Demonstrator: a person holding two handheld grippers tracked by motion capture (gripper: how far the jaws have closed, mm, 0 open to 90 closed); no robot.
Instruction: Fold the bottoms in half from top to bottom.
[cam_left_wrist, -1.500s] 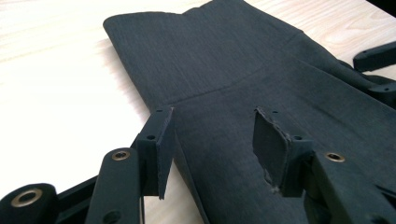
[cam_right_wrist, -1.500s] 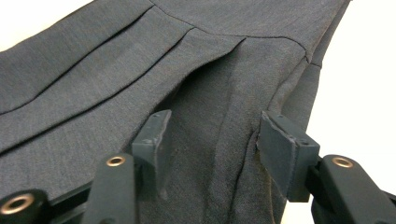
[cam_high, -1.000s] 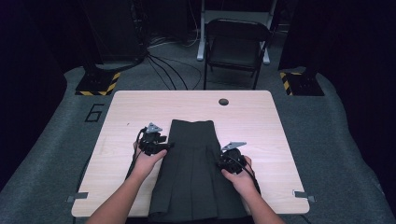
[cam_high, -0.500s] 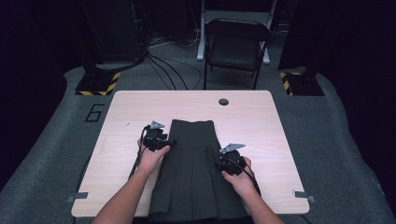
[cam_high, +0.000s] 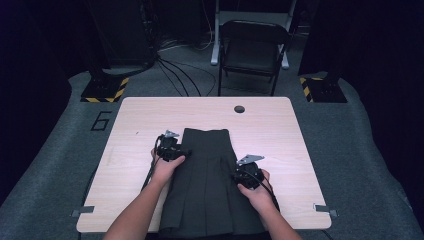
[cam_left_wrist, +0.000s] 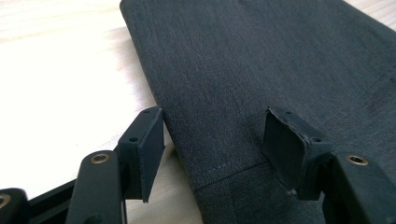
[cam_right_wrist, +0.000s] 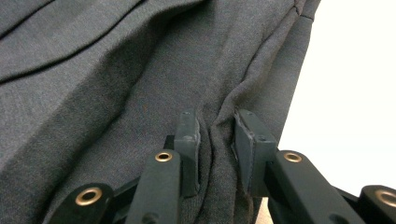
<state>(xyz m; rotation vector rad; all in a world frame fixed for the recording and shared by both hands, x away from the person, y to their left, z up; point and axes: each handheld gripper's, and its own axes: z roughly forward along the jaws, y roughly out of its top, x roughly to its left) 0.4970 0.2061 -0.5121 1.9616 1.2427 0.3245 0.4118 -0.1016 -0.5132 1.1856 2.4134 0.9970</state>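
A dark grey pleated skirt lies flat on the wooden table, waistband at the far end. My left gripper sits at its left edge. In the left gripper view this gripper is open and its jaws have just been opening: one pad stands over the bare table, the other over the cloth, and the skirt's edge lies loose between them. My right gripper rests on the skirt's right side. In the right gripper view it is shut on a raised fold of the skirt.
A round cable hole sits near the table's far edge. Beyond the table stand a folding chair, floor cables and two striped stand bases. The skirt's hem reaches the near table edge between the forearms.
The left hand has shifted slightly right and down onto the skirt's left edge. The right hand has kept still with its fold.
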